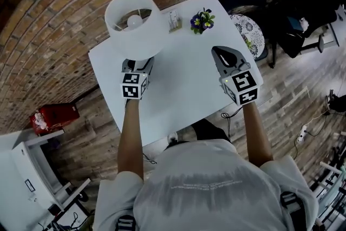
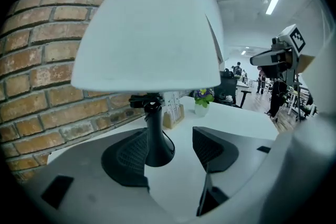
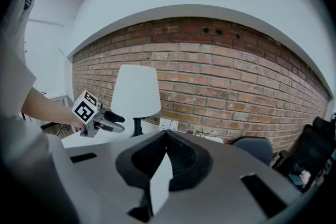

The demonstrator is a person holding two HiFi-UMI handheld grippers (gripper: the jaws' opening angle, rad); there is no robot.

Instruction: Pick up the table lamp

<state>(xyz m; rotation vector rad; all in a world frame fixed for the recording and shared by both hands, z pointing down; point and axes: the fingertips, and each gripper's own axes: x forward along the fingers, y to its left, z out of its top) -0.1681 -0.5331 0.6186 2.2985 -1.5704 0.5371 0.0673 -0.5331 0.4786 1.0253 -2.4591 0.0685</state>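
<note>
1. The left tongs stand open either side of the table lamp, at its black stem; I cannot tell whether a jaw touches it.
2. The right tongs are closed on nothing, over the white worktop.
3. The lamp stands at the worktop's far left corner, against a brick wall.
4. From overhead, the shade hides the base.

Shirt: I wore pale grey, short sleeves.
Left gripper: mine was grey, black-padded, with a square-marked cube.
Right gripper: looked identical.
</note>
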